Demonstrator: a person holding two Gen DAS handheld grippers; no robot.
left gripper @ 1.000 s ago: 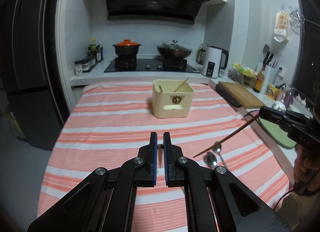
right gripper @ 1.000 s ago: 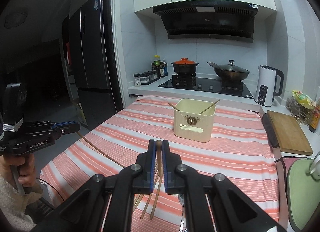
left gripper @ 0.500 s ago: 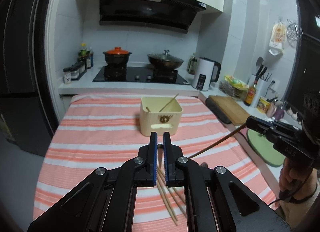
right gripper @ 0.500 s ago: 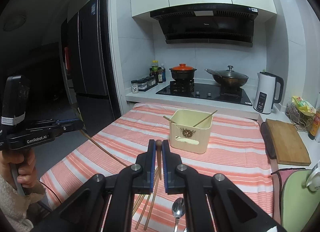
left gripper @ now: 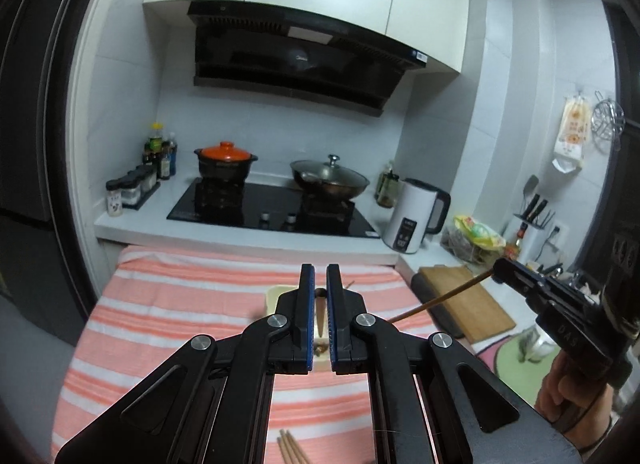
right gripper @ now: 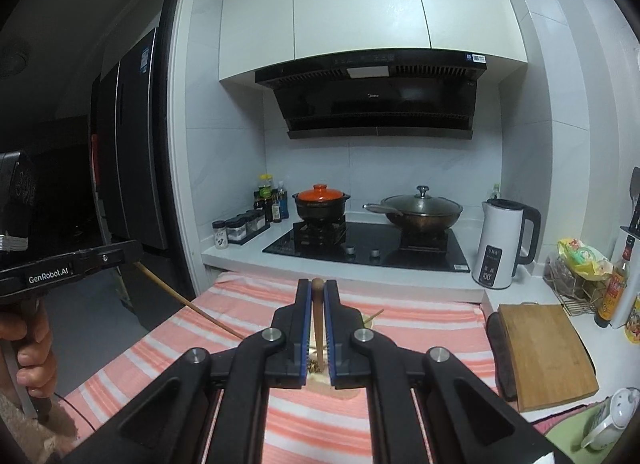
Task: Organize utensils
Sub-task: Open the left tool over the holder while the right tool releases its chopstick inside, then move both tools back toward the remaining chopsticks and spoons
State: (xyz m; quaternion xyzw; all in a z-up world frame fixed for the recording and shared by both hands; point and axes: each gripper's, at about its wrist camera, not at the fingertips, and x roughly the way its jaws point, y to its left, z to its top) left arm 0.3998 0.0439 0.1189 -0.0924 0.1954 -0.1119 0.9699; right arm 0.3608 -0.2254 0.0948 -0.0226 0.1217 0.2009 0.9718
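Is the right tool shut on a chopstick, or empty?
Shut on a chopstick: the right tool has its blue pads clamped against the wooden chopstick standing between them, its rounded end poking above the tips.

grippers: 2 | held chopsticks (right gripper: 318, 316): 2 | cream holder (left gripper: 274, 298): 1 | pots on hob: 2 | kettle (right gripper: 505, 242): 1

Left gripper (left gripper: 319, 284) jaws clamp a chopstick (left gripper: 321, 314) above the cream utensil box (left gripper: 273, 298) on the striped tablecloth (left gripper: 168, 304).
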